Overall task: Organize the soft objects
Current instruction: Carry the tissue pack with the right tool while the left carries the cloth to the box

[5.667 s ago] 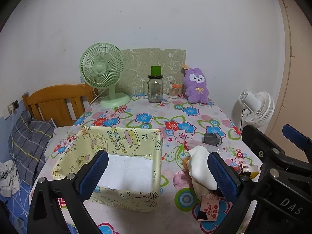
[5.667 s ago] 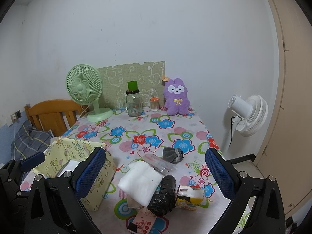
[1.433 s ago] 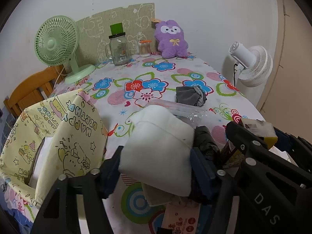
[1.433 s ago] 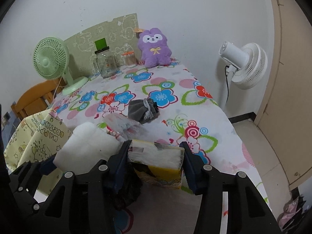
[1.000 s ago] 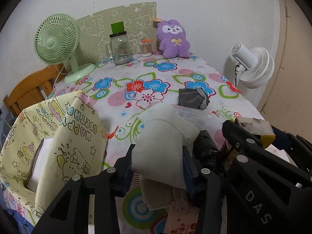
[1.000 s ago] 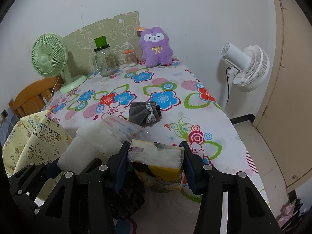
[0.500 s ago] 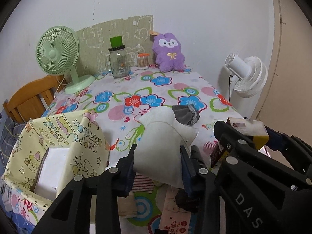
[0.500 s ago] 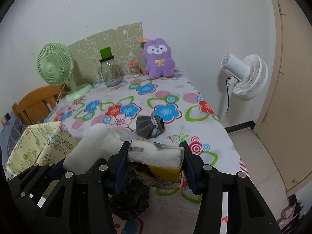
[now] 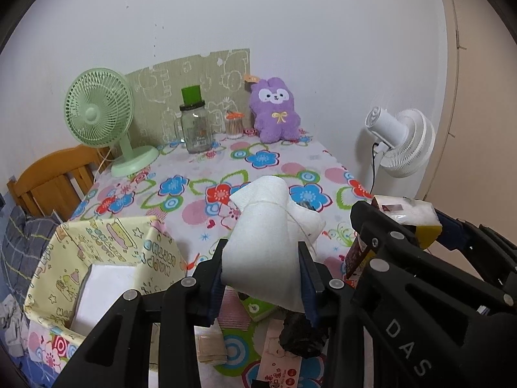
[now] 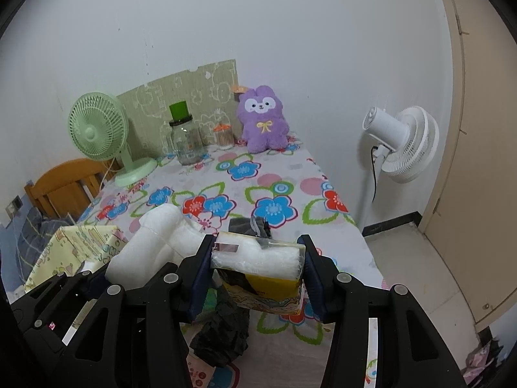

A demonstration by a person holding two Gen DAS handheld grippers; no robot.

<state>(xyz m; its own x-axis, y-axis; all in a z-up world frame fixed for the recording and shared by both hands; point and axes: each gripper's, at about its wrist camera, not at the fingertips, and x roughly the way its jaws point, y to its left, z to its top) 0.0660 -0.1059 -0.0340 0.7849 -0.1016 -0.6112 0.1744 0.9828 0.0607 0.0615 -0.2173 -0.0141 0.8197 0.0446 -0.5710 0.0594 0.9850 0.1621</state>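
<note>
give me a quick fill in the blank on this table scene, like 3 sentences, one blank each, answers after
1. The left hand-held gripper is shut on a soft ____ bundle.
2. The plush toy at the back of the table is ____ in colour.
3. The desk fan standing left of the glass jar is ____.
4. The right hand-held gripper grips a tissue pack whose lower part is ____.

Answers: white; purple; green; yellow
</note>
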